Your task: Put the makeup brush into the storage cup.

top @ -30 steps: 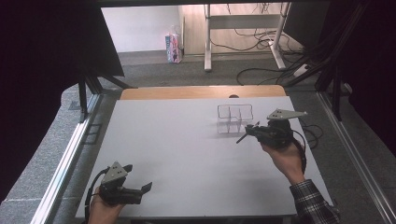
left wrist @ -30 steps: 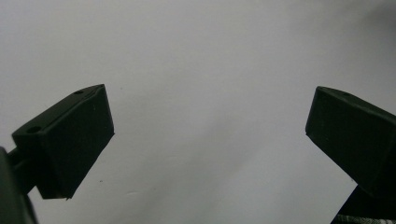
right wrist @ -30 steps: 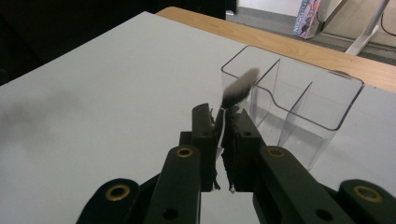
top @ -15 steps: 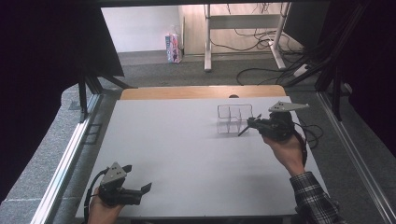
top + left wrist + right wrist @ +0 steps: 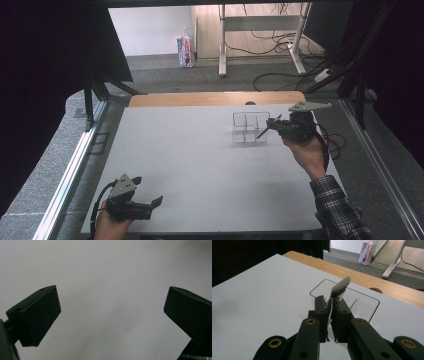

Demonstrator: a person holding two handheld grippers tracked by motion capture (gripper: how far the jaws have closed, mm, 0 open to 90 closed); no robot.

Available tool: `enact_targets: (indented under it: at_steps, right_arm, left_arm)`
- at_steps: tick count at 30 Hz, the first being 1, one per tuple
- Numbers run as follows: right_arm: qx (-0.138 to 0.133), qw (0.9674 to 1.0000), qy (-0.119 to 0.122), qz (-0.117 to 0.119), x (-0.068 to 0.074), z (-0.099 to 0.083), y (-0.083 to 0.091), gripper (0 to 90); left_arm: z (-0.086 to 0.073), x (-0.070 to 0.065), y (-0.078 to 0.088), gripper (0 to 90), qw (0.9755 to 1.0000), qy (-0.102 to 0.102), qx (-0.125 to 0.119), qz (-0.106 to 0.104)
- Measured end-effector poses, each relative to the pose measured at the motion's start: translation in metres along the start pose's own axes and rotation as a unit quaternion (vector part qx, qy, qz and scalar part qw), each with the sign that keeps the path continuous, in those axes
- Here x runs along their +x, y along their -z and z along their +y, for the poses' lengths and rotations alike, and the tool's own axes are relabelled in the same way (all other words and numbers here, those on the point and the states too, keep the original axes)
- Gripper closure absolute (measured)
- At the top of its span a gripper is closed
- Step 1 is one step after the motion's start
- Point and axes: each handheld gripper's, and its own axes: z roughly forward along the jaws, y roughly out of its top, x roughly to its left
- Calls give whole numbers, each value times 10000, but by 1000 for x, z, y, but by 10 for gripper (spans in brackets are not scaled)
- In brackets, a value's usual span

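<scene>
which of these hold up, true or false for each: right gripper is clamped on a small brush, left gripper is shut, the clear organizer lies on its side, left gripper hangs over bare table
1. The right gripper is clamped on a small brush. True.
2. The left gripper is shut. False: its jaws stand wide apart with nothing between them.
3. The clear divided organizer lies on its side. False: it stands upright on the white table, open side up.
4. The left gripper is over bare table. True.
5. The brush's bristle end points toward the organizer. True.
</scene>
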Motion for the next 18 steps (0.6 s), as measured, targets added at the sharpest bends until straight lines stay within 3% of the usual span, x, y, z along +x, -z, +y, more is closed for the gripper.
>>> enact_targets:
  at_steps: [18]
  right_arm:
    - [13, 9995, 76, -318, -17, 19, -13, 829]
  left_arm:
    - [0, 0, 0, 10, 10000, -9, 21, 10]
